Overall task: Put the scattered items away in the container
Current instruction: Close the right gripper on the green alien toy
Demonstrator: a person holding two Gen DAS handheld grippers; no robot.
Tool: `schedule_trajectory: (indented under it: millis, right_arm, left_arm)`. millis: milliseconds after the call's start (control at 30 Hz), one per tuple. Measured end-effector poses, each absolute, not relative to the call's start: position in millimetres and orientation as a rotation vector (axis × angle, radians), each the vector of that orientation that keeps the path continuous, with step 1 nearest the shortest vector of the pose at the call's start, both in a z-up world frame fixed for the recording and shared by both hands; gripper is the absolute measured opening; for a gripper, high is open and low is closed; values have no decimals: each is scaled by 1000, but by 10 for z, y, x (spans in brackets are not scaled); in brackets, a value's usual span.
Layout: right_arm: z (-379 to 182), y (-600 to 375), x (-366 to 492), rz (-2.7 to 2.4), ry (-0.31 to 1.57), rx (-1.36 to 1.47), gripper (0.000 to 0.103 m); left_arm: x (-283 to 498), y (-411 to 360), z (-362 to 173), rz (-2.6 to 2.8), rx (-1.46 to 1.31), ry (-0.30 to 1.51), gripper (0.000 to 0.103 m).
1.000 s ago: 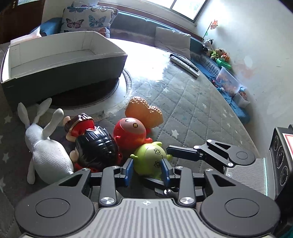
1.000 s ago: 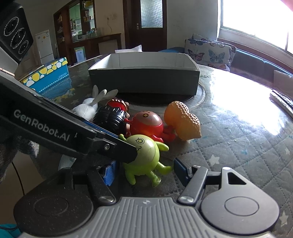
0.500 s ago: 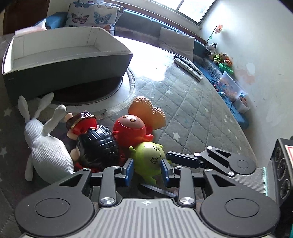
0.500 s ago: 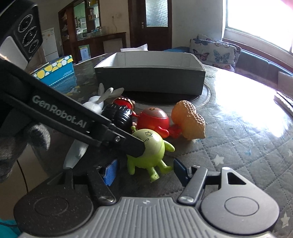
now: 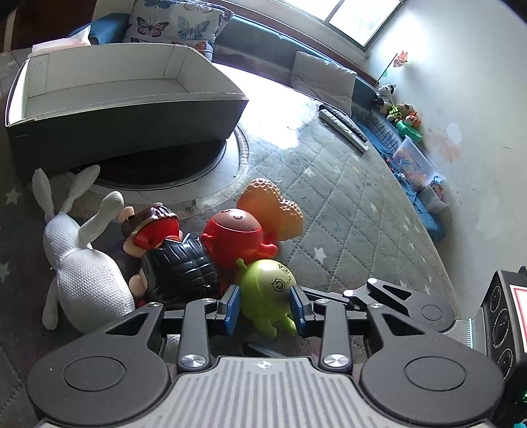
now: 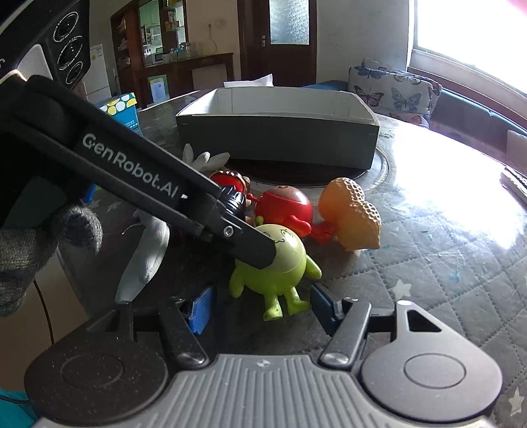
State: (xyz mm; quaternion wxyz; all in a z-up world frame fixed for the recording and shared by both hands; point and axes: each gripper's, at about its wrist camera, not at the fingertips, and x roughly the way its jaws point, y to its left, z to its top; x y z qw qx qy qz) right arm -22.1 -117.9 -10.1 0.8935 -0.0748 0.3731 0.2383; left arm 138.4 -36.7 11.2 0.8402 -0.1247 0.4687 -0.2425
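The left gripper clamps the green toy between its blue pads, toy upright, feet down; the right gripper gapes empty just beneath

A bright window lights a pale wall, a blue bench with a butterfly cushion, a dark wooden door and shelves.

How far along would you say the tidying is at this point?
Done: nothing; the container looks empty. In hand: the left gripper is shut on the green toy; the right gripper is open. Left: the white rabbit, red toy, orange toy and dark-haired doll.
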Motion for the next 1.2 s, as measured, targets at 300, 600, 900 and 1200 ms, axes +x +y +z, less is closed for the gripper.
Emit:
schedule_trajectory:
  millis: [300,600,900,1200]
  right_arm:
    - [-45,-1206,-202,480,750,-133,63]
    - [-89,-1191,-163,475,767,-118,51]
    - [-65,-1231,-183,457,762,-115,48]
    - [-50,-1226,-213,455,754,-118,48]
  left_arm:
    - [1386,-372,130,-510,-275,990,36]
    - [1394,-383,124,-507,-277,995,35]
    - [1359,-402,160,-525,-270,978,34]
    - [1326,-409,174,-522,-274,973,34]
